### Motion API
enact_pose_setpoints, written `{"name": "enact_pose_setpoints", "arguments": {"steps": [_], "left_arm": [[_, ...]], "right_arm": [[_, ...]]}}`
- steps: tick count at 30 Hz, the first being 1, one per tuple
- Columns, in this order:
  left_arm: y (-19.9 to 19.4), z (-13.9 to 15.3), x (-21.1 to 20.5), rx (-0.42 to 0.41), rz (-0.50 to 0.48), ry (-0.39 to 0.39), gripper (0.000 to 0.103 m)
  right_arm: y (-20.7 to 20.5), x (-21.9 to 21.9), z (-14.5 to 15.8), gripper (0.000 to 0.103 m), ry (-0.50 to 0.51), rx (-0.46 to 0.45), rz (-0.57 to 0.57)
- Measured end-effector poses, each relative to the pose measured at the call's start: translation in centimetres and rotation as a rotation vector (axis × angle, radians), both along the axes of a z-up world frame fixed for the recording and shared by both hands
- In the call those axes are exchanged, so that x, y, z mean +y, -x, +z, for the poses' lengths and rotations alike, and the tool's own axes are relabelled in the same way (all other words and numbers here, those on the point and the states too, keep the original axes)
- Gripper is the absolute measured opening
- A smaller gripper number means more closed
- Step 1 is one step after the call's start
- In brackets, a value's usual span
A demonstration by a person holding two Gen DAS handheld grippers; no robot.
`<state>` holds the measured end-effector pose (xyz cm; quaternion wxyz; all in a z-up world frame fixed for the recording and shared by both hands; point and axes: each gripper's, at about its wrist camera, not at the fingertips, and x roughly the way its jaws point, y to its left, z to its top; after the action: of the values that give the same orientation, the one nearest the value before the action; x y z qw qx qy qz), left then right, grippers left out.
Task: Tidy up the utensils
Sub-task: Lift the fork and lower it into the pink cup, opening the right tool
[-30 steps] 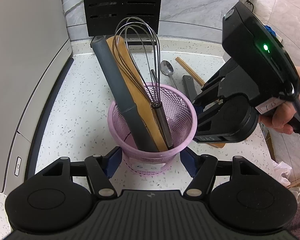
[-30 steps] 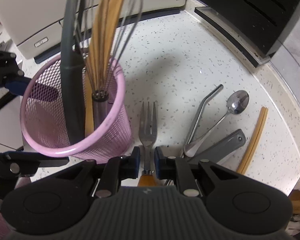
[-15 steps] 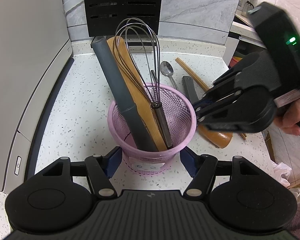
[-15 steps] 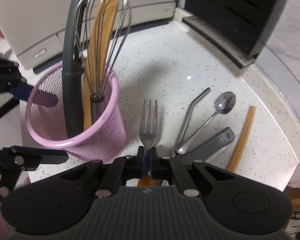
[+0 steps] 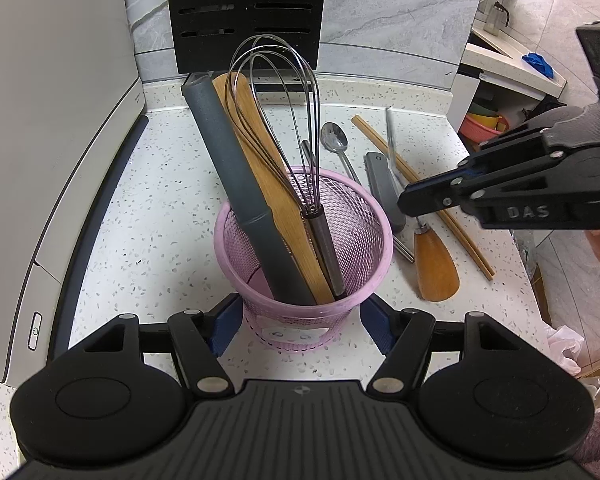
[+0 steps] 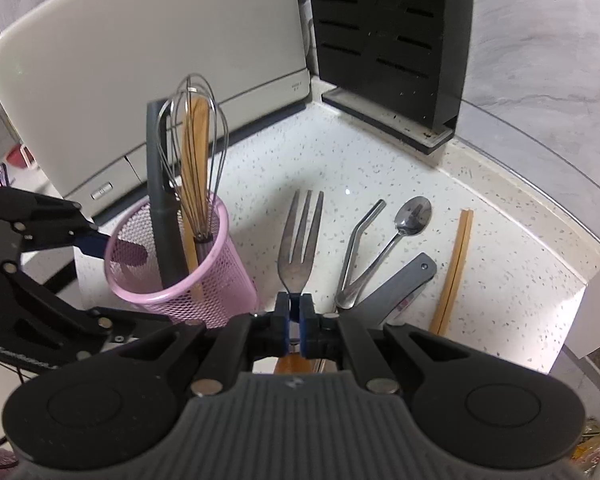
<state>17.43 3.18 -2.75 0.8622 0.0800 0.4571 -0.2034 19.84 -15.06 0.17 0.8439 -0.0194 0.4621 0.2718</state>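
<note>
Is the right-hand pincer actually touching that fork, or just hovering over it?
Touching. In the right wrist view the right gripper has its blue pads closed on the neck of the fork, with no gap on either side.

fork (image 6: 299, 248) handle hidden behind the right gripper (image 6: 295, 316), pink basket (image 5: 374, 216) base behind left fingers (image 5: 224, 320)

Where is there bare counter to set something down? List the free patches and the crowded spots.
Free: the counter between the pink basket, the white appliance and the black rack; also the corner right of the chopsticks. Crowded: from the basket across to the chopsticks, where straw, spoon and grey handle lie.
</note>
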Motion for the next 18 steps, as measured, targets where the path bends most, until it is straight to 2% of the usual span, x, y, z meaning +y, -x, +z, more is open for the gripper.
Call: {"name": "enact_pose_setpoints", "arguments": {"steps": [8,18], "left_arm": [[-0.1,-0.1,0.0,0.002,0.001,0.004,0.079],[-0.2,-0.2,0.1,0.004,-0.001,0.013,0.080]], "right_arm": [[0.3,-0.4,1.4,0.000,-0.011,-0.046,0.002],[-0.5,-0.4,1.9,0.000,-0.023,-0.051,-0.010]]}}
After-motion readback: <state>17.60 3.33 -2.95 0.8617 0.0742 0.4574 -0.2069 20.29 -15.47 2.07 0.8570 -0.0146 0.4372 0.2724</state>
